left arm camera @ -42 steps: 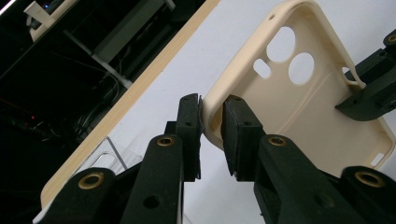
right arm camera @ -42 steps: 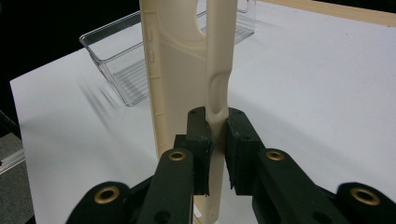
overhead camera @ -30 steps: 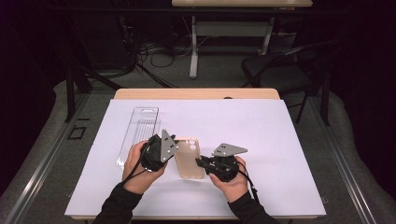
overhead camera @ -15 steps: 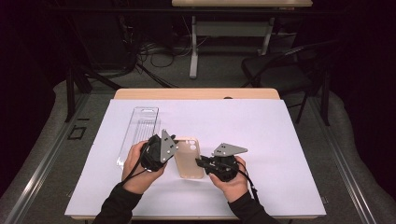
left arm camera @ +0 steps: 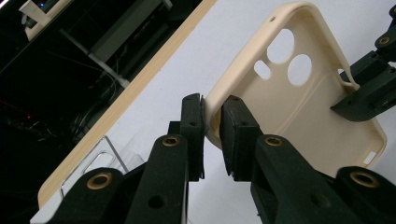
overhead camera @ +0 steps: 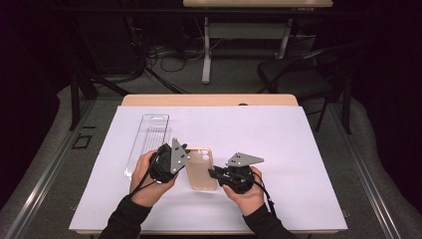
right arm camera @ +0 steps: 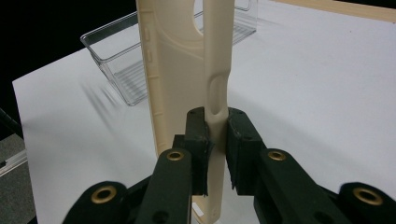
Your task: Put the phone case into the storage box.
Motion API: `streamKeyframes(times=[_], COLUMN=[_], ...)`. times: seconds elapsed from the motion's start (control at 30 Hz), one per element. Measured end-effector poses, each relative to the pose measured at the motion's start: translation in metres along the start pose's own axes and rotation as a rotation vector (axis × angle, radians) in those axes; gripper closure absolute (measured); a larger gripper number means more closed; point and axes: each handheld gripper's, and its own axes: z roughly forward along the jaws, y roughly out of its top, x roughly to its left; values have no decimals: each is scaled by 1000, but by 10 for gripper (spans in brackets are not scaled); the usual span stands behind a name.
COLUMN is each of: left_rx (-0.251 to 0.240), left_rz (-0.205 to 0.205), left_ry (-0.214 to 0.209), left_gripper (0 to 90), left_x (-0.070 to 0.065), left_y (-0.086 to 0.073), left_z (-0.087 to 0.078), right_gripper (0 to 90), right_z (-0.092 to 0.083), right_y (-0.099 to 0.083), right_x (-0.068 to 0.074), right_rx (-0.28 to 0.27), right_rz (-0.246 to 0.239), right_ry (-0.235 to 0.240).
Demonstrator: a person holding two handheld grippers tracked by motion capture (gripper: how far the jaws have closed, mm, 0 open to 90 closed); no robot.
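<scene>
A cream phone case (overhead camera: 201, 169) with round camera cut-outs is held just above the white table sheet between my two grippers. My left gripper (overhead camera: 185, 158) comes from the left and is shut on the case's left side wall (left arm camera: 211, 122). My right gripper (overhead camera: 212, 174) comes from the right and is shut on the opposite side wall (right arm camera: 216, 126). In the left gripper view the case (left arm camera: 299, 112) shows its hollow inside, and the right gripper's jaws (left arm camera: 369, 88) pinch its far edge. The case (right arm camera: 187, 60) rises on edge in the right gripper view.
A clear plastic packaging tray (overhead camera: 148, 142) lies on the white sheet (overhead camera: 298, 149) to the left of my left hand, also seen as a clear tray (right arm camera: 126, 60) behind the case. The wooden table edge (overhead camera: 209, 100) runs along the back. A chair (overhead camera: 298, 74) stands beyond.
</scene>
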Motion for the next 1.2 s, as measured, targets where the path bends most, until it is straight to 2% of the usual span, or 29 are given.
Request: streamKeyframes(times=[0.33,0.83,1.2], left_rx=[-7,-4,-8], left_rz=[-1,-22,-33], left_ry=[3,-4,-13], left_gripper=[801,801,800], left_x=[1,8,15], left_y=[0,-3,-6], left_z=[-1,0,0], right_gripper=[757,652,535], right_z=[0,-3,-6], right_y=[0,2,6], right_x=[-1,-1,-1], right_rx=[0,-34,-55], right_rz=[4,27,13], right_ry=[6,27,4])
